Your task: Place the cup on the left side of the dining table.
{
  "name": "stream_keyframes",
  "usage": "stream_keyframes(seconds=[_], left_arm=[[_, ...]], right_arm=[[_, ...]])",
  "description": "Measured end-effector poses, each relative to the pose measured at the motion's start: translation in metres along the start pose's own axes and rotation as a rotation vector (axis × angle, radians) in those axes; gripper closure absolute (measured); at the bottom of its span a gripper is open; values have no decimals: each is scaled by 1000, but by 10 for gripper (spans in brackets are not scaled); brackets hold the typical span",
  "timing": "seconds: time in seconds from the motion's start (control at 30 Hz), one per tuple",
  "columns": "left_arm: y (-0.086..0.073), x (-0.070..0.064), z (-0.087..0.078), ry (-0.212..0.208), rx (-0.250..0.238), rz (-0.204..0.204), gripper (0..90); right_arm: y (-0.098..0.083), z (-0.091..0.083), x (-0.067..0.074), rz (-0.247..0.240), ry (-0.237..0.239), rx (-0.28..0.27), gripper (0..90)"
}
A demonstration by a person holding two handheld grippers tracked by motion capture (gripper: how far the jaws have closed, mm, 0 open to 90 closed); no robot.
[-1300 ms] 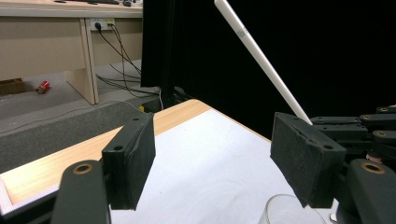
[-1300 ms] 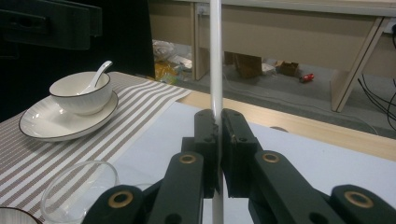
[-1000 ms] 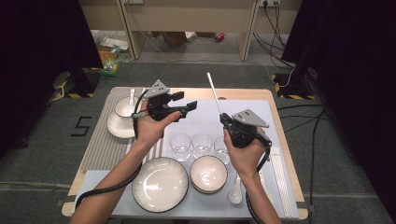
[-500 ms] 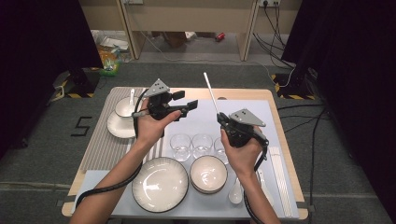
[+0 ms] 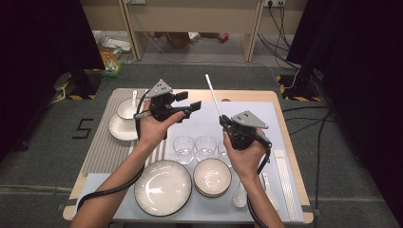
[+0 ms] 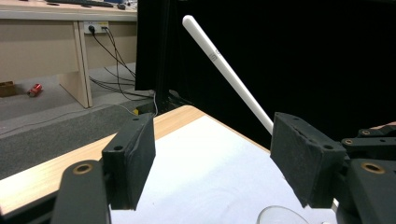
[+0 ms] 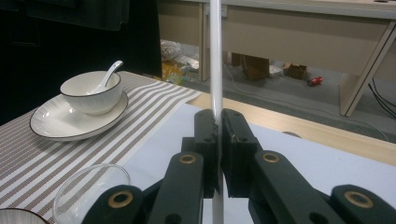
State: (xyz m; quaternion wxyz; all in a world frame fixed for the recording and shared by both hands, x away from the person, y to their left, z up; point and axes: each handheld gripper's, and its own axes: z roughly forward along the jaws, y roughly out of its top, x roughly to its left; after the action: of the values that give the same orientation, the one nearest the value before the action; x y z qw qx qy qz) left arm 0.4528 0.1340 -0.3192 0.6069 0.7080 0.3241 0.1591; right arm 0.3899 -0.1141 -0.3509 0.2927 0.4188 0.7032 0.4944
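Note:
My right gripper (image 5: 224, 121) is held above the table's right half, shut on a long white chopstick (image 5: 213, 96) that slants up and away to the left. In the right gripper view the jaws (image 7: 218, 122) pinch the chopstick (image 7: 215, 56) near its lower end, and it stands nearly upright. My left gripper (image 5: 190, 102) hovers over the white mat (image 5: 204, 121), left of the chopstick, jaws pointing right. In the left gripper view it (image 6: 212, 140) stands open and holds nothing, with the chopstick (image 6: 224, 70) beyond the jaws.
A bowl with a spoon (image 5: 127, 109) sits on a plate on the striped mat (image 5: 102, 149) at the left. Three glasses (image 5: 184, 148) stand mid-table. Near the front lie a large plate (image 5: 163, 187), a bowl (image 5: 212, 176), spoons (image 5: 240, 197) and more chopsticks (image 5: 285, 180).
The right gripper and its chopstick have edged very slightly to the left. The left gripper has stayed where it was.

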Motion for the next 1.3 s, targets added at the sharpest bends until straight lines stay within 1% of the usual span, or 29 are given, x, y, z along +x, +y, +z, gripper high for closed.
stream_keyframes(seconds=[0.03,0.1,0.17,0.4,0.47,0.53,0.77,0.83,0.97,1.13,1.3], left_arm=[[0,0,0,-1,0,0,302],[1,0,0,-2,0,0,302],[2,0,1,-2,2,-2,302],[10,-3,8,-14,4,2,302],[11,-3,11,-20,3,-8,301],[13,-3,14,-20,4,-7,302],[19,-3,25,-33,13,-28,301],[20,-3,28,-34,17,-28,301],[21,-3,34,-40,29,-30,302],[20,-2,41,-49,40,-51,303],[20,-3,45,-53,46,-46,325]], right_arm=[[0,0,0,-6,0,-2,859],[0,0,1,5,3,2,859],[0,0,2,4,3,3,858],[-1,1,2,-5,5,3,859],[-1,1,3,-2,6,2,858],[-1,1,3,-2,7,4,859],[-2,2,4,-8,6,-1,858],[-2,2,4,-2,9,-1,859],[-2,2,3,-8,8,-2,859],[-2,1,3,-10,7,0,859],[-2,2,3,-7,7,-4,859]])
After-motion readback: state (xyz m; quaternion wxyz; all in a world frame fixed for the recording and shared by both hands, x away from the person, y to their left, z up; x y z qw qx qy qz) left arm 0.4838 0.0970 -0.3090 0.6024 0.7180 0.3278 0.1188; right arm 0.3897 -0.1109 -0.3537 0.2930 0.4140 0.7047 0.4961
